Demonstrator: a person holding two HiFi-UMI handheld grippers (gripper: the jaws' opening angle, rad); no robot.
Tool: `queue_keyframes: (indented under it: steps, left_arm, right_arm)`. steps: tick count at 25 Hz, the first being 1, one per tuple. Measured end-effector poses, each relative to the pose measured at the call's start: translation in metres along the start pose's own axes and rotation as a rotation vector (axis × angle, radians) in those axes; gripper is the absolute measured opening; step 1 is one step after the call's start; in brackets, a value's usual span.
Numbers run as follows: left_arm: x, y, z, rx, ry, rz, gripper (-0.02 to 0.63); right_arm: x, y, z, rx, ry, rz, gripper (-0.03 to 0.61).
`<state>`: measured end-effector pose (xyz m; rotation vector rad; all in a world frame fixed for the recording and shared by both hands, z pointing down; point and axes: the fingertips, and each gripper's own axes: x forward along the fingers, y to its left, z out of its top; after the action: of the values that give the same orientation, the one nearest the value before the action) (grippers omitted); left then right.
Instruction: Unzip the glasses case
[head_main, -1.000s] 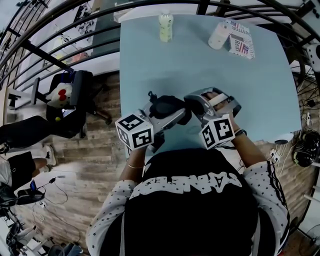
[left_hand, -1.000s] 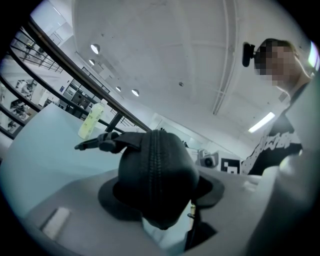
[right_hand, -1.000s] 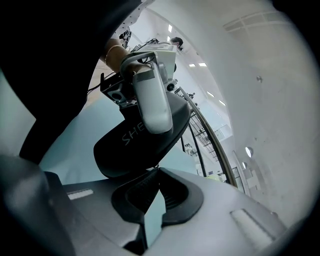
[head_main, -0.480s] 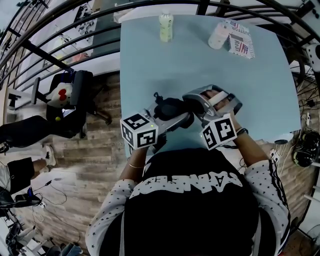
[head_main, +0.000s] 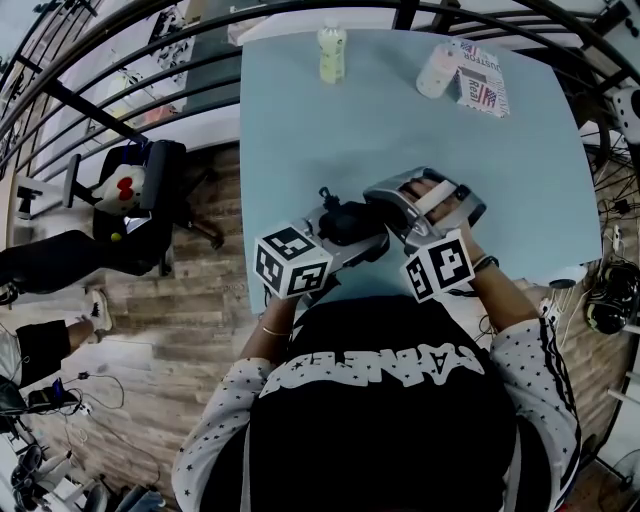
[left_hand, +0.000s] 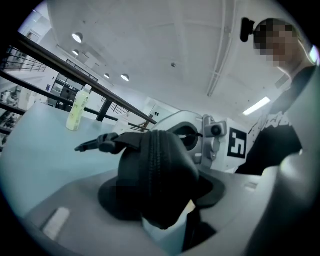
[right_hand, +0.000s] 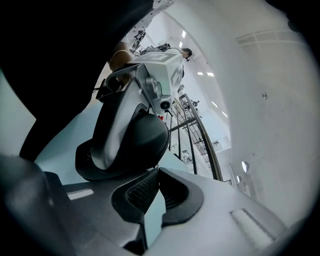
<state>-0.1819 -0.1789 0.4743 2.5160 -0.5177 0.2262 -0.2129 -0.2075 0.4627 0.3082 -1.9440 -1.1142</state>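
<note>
I've got left gripper (left_hand: 161, 197) fingers clenched on glasses case (left_hand: 159, 165) over near edge of worktop (head_main: 400, 120) - zipper seam runs along their line. Right gripper (right_hand: 156, 172) fingers pinched shut, tips right at case's lower edge - can't tell if pull's between them.

Left tool (head_main: 345, 228) clamped full; right tool (head_main: 378, 204) jaws together.

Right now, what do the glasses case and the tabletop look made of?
The glasses case: seemingly a stiff shell in matte black fabric, with a toothed zipper over its domed end. The tabletop: smooth pale blue, probably laminate, faint sheen.
</note>
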Motion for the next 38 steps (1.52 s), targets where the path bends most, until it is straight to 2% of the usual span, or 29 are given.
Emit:
queue_keyframes:
  steps: [10,17,27,34,38]
  left_arm:
    - [0.009,-0.007,-0.018,0.033,0.132,-0.019,0.000]
    - [0.016,-0.006,-0.032,0.125,0.243,0.019,0.000]
    - [0.022,-0.002,-0.047,0.171,0.353,0.051,0.000]
    - [0.026,0.004,-0.055,0.195,0.398,0.074,0.000]
    - [0.026,0.002,-0.055,0.189,0.382,0.071,0.000]
  right_arm:
    - [-0.004,0.007,0.002,-0.063,0.012,0.014,0.006]
    - [-0.006,0.012,0.001,-0.132,0.029,0.020,0.008]
    - [-0.006,0.016,0.002,-0.216,0.062,0.016,0.012]
    - [-0.002,0.022,0.002,-0.297,0.086,0.030,0.012]
    - [-0.003,0.020,0.004,-0.278,0.082,0.020,0.018]
